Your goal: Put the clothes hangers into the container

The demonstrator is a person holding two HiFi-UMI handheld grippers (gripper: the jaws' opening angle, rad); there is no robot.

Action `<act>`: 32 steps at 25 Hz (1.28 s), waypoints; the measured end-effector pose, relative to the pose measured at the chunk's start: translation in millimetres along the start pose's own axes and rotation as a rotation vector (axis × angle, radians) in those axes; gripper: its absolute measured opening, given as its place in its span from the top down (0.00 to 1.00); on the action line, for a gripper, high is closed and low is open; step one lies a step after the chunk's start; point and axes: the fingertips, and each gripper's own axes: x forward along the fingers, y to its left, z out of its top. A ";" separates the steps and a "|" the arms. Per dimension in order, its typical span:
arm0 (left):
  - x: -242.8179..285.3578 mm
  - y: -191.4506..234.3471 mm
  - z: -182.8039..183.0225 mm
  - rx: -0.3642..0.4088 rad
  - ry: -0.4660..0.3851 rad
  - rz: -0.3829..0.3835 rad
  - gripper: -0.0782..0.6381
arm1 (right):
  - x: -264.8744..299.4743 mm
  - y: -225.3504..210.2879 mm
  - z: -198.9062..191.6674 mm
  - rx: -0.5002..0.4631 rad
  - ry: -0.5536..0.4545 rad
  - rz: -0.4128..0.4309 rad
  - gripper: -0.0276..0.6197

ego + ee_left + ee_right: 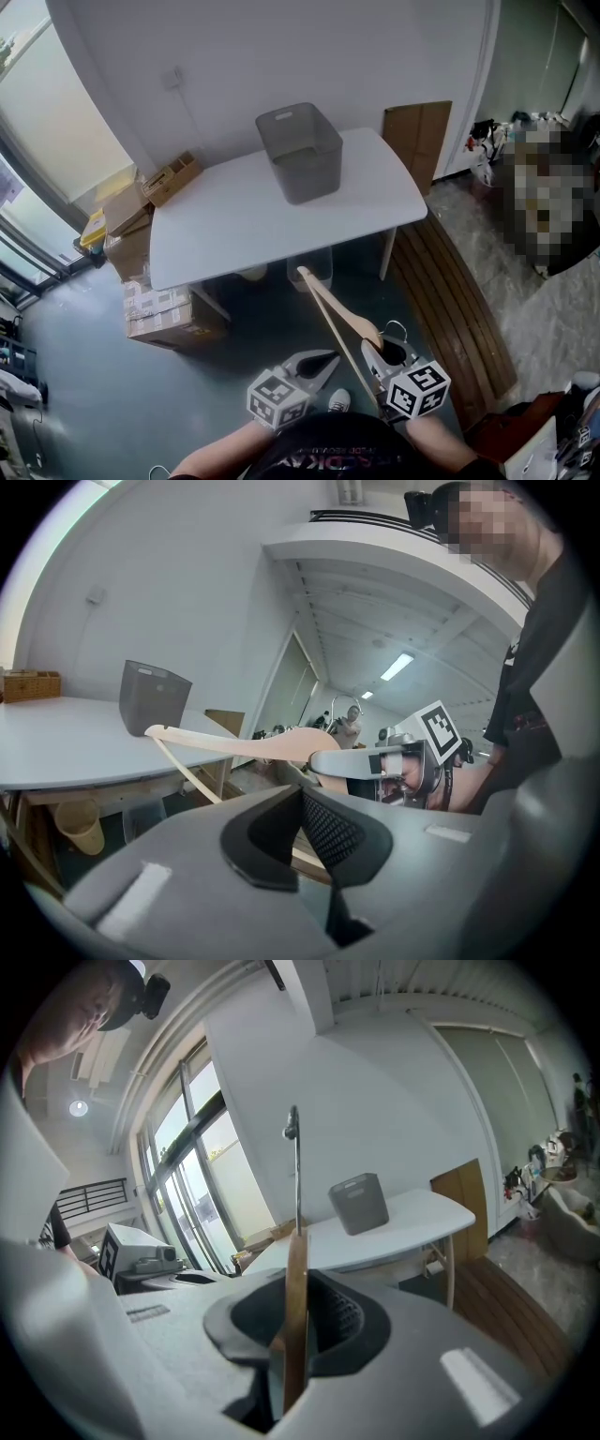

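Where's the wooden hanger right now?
Head view, lower centre-right: the wooden hanger is clamped by the right gripper, its tip reaching toward the near edge of the white table.

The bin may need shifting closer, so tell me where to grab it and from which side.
Take the bin by its near rim, from above, one jaw inside and one outside. It stands upright and open on the table, and that thin wall is the nearest, with nothing against it. The far wall's slot would probably mean reaching across.
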 end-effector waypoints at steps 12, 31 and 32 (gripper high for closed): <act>12.6 32.4 11.2 -0.001 0.027 -0.036 0.88 | 30.3 -15.8 24.1 0.003 -0.034 -0.038 0.87; -24.8 142.0 50.1 -0.019 -0.008 -0.053 0.88 | 126.8 -3.9 72.4 -0.021 -0.066 -0.123 0.87; -27.4 150.1 51.6 -0.017 -0.010 -0.050 0.88 | 133.9 -2.2 75.4 -0.024 -0.069 -0.124 0.87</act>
